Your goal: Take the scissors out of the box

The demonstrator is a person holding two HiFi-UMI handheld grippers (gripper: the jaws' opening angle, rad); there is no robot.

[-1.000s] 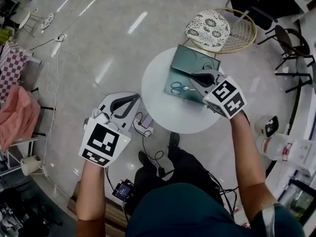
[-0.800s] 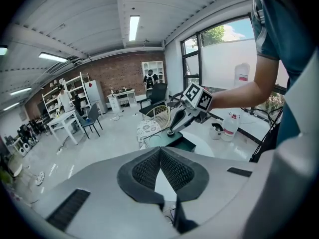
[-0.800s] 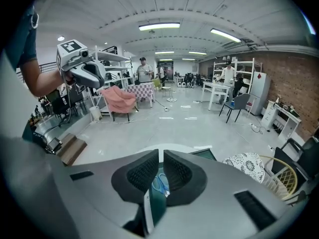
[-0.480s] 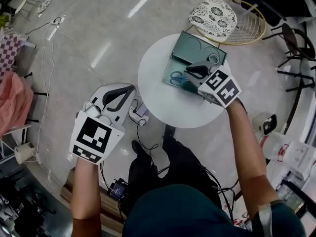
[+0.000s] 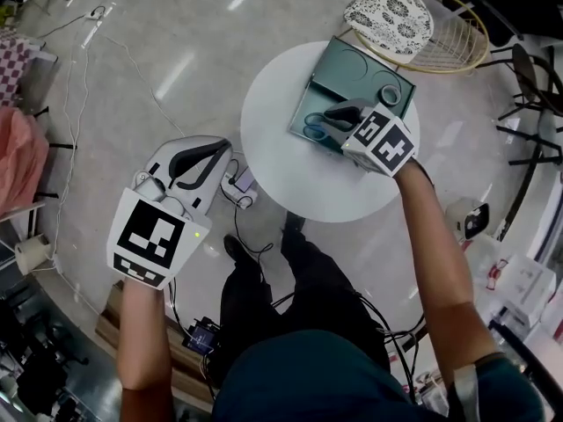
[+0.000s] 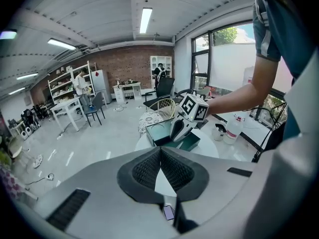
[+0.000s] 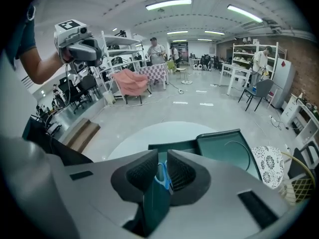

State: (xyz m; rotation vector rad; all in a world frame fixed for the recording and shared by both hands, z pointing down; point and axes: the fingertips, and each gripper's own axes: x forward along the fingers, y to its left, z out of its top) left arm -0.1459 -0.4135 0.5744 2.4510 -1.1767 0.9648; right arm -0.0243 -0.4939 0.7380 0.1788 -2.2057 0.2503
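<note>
The scissors (image 5: pixel 310 130) lie in the open green box (image 5: pixel 352 73) on the round white table (image 5: pixel 281 174), and the jaws of your right gripper (image 5: pixel 338 118) pinch their blue handle. Your left gripper (image 5: pixel 201 158) hangs beside the table over the floor (image 5: pixel 176 51), with its jaws closed together on nothing.

Scissors (image 5: pixel 312 128): blue loop handles showing; the blades are hidden under the right tongs (image 5: pixel 327 118).
Scissors' place: inside the box's tray, near its left edge.
Scissors' hold: one blue handle sits pinched between the right tongs' pads.
Box (image 5: pixel 350 69): dark green, open, lid laid back flat, on the round white surface (image 5: pixel 290 172).
</note>
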